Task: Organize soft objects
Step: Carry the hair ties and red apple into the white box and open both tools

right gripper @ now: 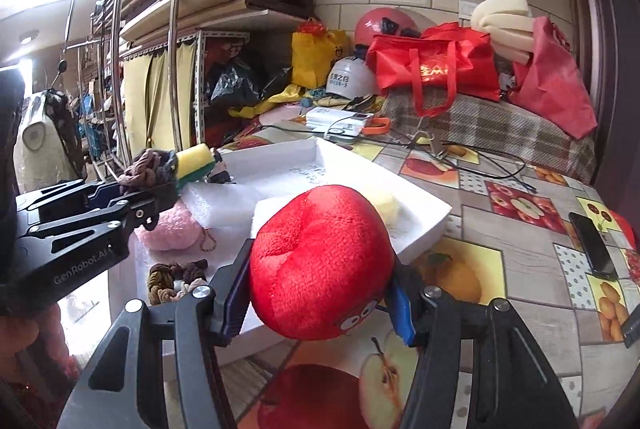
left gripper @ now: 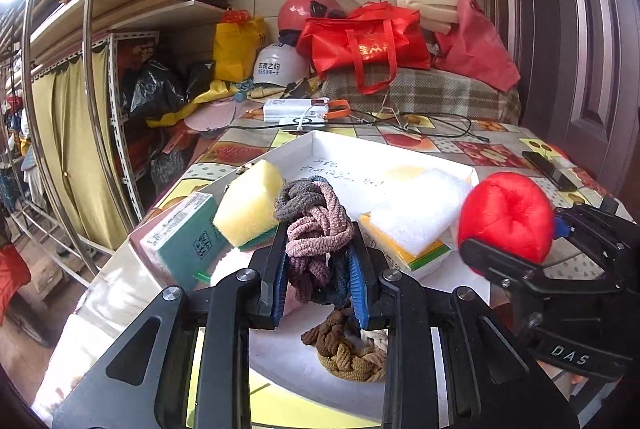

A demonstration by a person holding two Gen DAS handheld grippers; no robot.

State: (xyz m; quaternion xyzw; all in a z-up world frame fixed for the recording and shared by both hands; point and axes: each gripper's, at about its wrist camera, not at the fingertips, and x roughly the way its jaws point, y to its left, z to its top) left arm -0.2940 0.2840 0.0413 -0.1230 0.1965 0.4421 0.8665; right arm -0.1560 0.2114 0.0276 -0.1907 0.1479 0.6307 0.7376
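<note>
The right gripper (right gripper: 320,293) is clamped on the red plush ball (right gripper: 320,265), held above the bench (right gripper: 520,305) just off the near right corner of the white tray (right gripper: 432,217); the left gripper (left gripper: 318,277), nearly closed, pinches a bundle of knitted hair ties (left gripper: 316,225) and is nearer the tray's middle, which lies ahead of both. Only the right wrist view shows the pink fluffy pouch (right gripper: 170,229) under the left gripper, while the left view alone shows the green box (left gripper: 184,241) beside the yellow sponge (left gripper: 250,205).
</note>
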